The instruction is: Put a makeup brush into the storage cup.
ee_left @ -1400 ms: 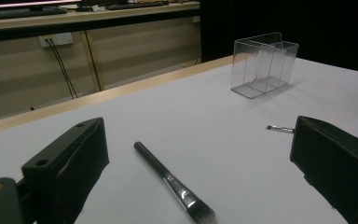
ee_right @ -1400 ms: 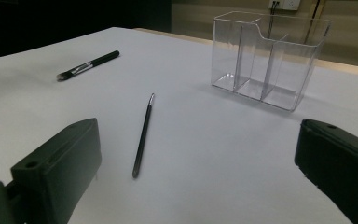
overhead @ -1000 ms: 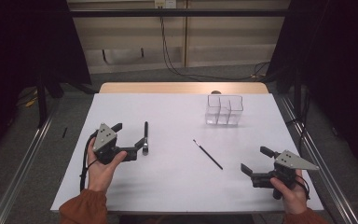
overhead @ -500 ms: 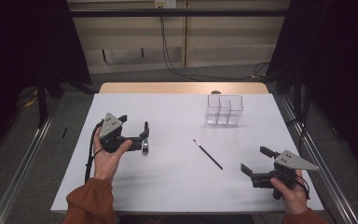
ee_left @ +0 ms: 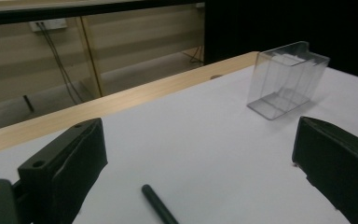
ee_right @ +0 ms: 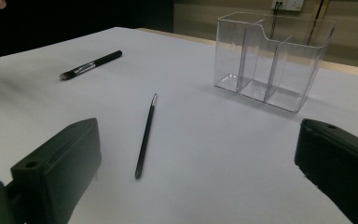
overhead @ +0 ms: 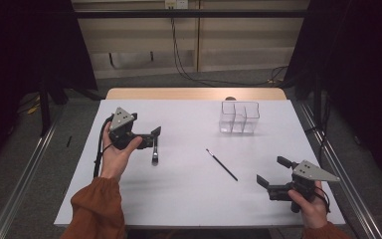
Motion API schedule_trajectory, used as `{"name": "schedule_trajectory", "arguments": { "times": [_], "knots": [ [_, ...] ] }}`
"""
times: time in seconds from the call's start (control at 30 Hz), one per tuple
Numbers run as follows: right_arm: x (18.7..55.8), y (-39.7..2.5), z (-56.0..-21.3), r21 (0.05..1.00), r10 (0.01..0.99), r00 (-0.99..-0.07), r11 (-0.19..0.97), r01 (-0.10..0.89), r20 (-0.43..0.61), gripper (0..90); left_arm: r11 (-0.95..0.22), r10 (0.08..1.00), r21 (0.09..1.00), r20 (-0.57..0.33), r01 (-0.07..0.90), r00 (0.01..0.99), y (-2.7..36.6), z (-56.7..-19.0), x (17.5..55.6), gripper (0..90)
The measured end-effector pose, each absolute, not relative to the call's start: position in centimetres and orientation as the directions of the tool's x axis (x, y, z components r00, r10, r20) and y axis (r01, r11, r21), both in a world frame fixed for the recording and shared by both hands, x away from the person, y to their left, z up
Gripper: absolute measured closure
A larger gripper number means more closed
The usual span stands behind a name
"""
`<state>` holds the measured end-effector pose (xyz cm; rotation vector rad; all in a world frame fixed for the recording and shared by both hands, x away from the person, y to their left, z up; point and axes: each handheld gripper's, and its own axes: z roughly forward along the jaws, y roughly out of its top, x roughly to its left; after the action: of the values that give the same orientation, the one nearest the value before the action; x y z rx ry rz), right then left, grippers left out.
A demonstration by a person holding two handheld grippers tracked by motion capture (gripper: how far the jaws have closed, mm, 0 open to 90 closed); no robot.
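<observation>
A thick black brush lies on the white table at the left, its far end under my left gripper. That gripper is open; in its own view the brush's handle end lies low between the wide jaws. A thin black brush lies at mid-table, also seen as a slim stick ahead of my right gripper. The right gripper is open and empty near the front right corner. A clear three-compartment organizer stands empty at the back right.
The table's wooden far edge runs behind the organizer. Metal rails flank both sides of the table. From the right gripper view the thick brush lies far left and the organizer far right.
My left gripper has moved away from the person and right, so its jaws now stand over the thick brush's far end. The brushes, organizer and right gripper have not moved.
</observation>
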<state>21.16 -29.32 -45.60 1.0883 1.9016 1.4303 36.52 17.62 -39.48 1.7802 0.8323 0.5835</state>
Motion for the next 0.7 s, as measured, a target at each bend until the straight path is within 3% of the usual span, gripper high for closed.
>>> {"name": "schedule_trajectory", "arguments": {
  "times": [0.47,0.7],
  "knots": [
    [21.2,-29.3,-45.6,0.948,0.838,-0.543,0.126,0.293,0.056,0.1,-0.259,0.791,0.913,0.014,0.315,0.611,17.0,-40.0,38.8,3.3],
    [21.1,-29.3,-45.6,0.948,0.836,-0.546,0.125,0.293,0.058,0.1,-0.330,0.775,0.846,-0.010,0.419,0.632,16.8,-40.7,39.5,3.8]
  ]
}}
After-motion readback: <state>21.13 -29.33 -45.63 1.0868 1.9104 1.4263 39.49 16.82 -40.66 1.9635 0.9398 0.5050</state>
